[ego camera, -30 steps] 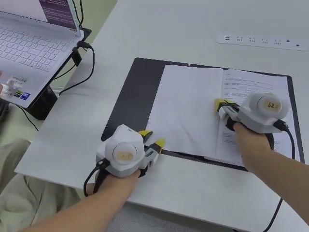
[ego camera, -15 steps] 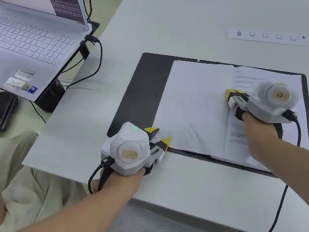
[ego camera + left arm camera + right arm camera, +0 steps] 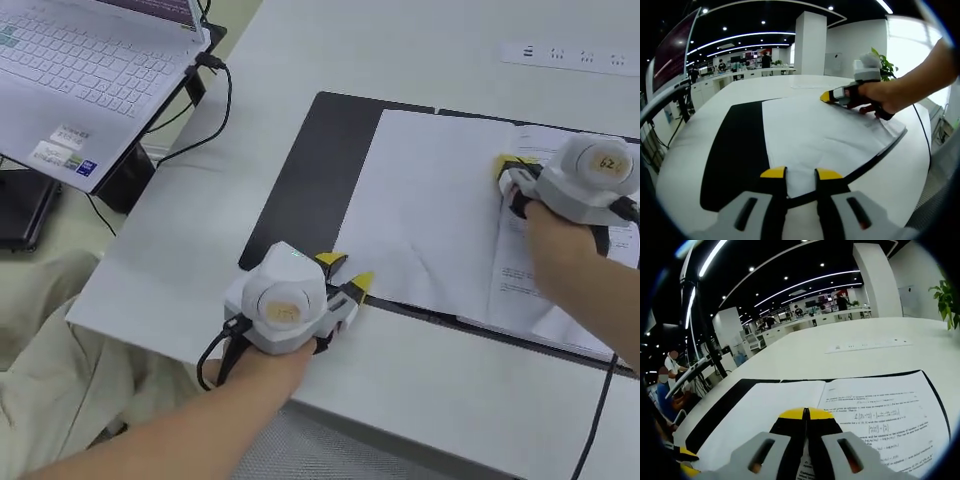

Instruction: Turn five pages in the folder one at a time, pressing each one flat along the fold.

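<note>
Bright, even light from ceiling strips [image 3: 802, 285] above the right gripper [image 3: 805, 413]; faint shadow beneath the left gripper [image 3: 346, 271]; fisheye curvature toward both gripper views' edges.

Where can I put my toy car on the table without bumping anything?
The biggest bare patch of table lies past the folder, before the power strip. A strip along the near edge, right of the left gripper, is free too. Between the laptop and the folder a cable trails. The folder is busy: the right gripper rests there.
</note>
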Demonstrator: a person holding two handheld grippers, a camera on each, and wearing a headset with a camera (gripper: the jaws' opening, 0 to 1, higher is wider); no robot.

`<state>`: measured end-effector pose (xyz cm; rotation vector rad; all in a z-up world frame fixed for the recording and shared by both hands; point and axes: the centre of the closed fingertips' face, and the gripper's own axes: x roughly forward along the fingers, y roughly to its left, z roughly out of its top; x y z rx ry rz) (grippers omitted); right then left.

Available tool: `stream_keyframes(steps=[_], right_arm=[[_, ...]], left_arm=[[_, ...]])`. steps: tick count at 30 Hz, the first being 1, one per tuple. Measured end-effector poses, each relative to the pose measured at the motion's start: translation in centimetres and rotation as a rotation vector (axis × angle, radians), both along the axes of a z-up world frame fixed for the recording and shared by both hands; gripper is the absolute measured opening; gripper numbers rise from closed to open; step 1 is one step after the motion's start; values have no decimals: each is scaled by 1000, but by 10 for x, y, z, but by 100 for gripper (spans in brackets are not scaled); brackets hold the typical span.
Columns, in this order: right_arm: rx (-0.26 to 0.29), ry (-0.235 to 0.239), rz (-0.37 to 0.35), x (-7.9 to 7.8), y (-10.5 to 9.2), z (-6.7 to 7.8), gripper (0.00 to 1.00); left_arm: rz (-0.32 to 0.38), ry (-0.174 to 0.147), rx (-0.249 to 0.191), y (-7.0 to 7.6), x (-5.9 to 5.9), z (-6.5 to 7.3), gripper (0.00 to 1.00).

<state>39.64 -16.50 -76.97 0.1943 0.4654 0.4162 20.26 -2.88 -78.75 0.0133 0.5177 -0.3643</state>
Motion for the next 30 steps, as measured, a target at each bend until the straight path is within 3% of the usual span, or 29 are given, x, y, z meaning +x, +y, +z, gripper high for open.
stream_keyframes(steps=[13, 21, 30], right_arm=[[-55, -22, -7, 43, -2, -12, 0], [-83, -7, 7, 70, -2, -16, 0], [-80, -2, 8, 67, -2, -12, 0]], left_arm=[[0, -5, -2, -1, 1, -1, 21], [0, -6, -3, -1, 1, -1, 21], [0, -8, -3, -3, 1, 0, 21]])
